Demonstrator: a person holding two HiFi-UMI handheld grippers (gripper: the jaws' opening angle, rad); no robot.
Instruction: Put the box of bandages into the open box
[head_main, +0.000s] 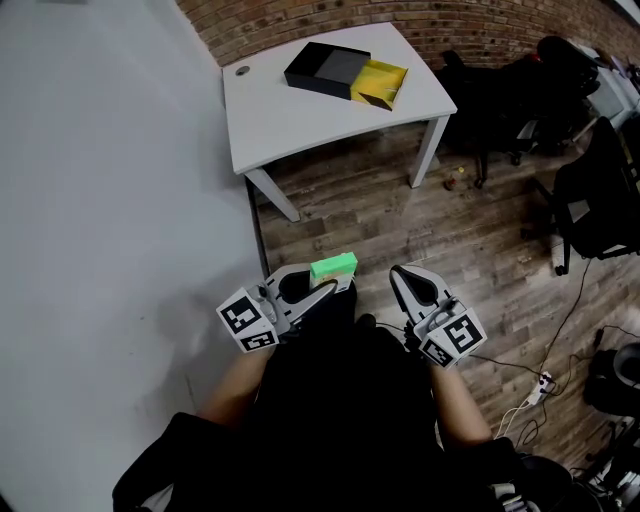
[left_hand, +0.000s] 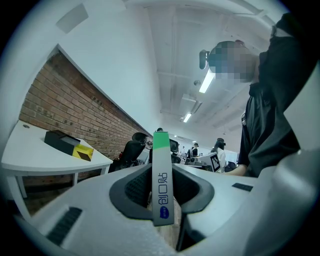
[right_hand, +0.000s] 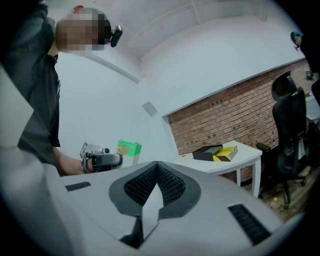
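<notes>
**Bandage Box in Grip; Transfer to Open Box Pending**

Left gripper (head_main: 335, 285): jaws partly open and clamped on the box of bandages (head_main: 334, 266); the pads press its two broad faces, and the narrow white edge with the green end stands upright between them, projecting beyond the tips. Right gripper (head_main: 405, 285): jaws brought together, nothing between them; it hangs level with the left gripper, just to its right, both held close in front of the person's body.

Progress, as judged from where things lie: pick-up is done; carry and placement are left. The person stands on the wood floor, away from the table (head_main: 290, 120).

Target location: the open box (head_main: 345, 72) rests on the table, well ahead of the left gripper's tips and slightly to their right; its yellow tray (head_main: 382, 84) is slid out of the black sleeve on the side towards the right gripper, cavity facing up and apparently empty. Nothing stands between the gripper and the table; the remaining work looks like an approach, a descent over the tray, and a release.
</notes>
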